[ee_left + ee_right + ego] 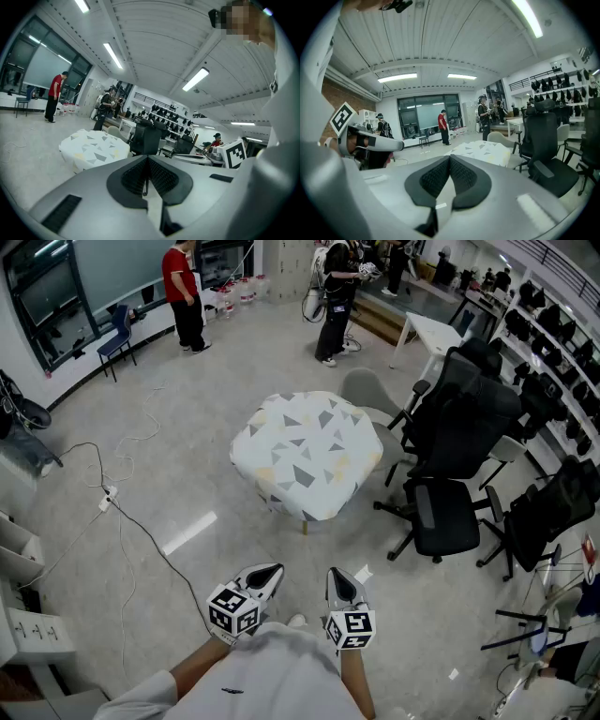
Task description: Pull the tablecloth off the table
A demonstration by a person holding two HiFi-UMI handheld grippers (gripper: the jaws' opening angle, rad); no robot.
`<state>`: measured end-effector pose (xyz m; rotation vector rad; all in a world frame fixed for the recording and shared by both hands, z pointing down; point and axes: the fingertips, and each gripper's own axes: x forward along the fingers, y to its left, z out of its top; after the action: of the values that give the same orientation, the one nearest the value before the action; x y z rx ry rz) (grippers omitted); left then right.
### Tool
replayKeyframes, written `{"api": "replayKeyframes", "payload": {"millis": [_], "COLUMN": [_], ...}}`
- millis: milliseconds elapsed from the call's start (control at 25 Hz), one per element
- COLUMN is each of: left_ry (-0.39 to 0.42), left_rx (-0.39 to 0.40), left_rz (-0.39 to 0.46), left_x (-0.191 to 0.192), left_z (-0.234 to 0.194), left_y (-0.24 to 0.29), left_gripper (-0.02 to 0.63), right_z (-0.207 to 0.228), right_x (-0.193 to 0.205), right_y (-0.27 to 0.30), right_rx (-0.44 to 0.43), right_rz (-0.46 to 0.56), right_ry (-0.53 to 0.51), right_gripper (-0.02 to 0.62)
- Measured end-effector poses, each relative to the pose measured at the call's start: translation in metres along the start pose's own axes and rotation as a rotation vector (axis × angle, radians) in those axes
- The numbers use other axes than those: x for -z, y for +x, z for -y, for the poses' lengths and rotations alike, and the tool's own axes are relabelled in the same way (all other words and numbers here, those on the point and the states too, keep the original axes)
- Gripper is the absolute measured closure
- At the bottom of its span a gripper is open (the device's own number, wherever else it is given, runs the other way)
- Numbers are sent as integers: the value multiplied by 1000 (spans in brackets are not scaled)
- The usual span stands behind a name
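Observation:
A white tablecloth [307, 454] printed with grey and yellow triangles drapes over a small table in the middle of the floor, a wooden leg [304, 526] showing under its near edge. It also shows as the tablecloth [93, 147] in the left gripper view and the tablecloth [486, 151] in the right gripper view. My left gripper [270, 573] and right gripper [338, 579] are held close to my body, well short of the table, both shut with nothing between the pads. The left gripper [148, 160] and right gripper [450, 160] point toward the cloth.
Black office chairs [450, 474] crowd the table's right side, and a grey chair [370, 392] stands behind it. A cable and power strip [106, 498] trail over the floor at left. People stand far back: one in red [183, 294], one in black [335, 296]. A white table [431, 334] stands at back right.

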<state>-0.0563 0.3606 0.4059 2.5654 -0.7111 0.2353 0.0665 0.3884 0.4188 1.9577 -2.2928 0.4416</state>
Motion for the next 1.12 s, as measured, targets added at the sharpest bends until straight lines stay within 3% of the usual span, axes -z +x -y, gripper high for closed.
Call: {"api": "replayKeyframes", "payload": {"millis": [240, 400, 480, 840, 1120], "left_ry": [36, 46, 51, 111, 89], "left_rx": [-19, -26, -18, 39, 35], "left_rz": [46, 65, 66, -47, -128], "left_x": [-22, -29, -33, -25, -19], "left_z": [-30, -34, -28, 18, 19], "left_y": [-29, -26, -22, 39, 76], "left_gripper": [600, 600, 600, 600, 600], "right_z": [-42, -46, -43, 10, 53], "right_x": [-29, -43, -47, -35, -12], "right_y": [23, 30, 30, 11, 16], "right_rx": [-31, -44, -49, -33, 1], "right_rz": [47, 67, 88, 144, 122], "right_ry": [-30, -57, -21, 106, 206], "right_gripper": [583, 583, 583, 583, 583]}}
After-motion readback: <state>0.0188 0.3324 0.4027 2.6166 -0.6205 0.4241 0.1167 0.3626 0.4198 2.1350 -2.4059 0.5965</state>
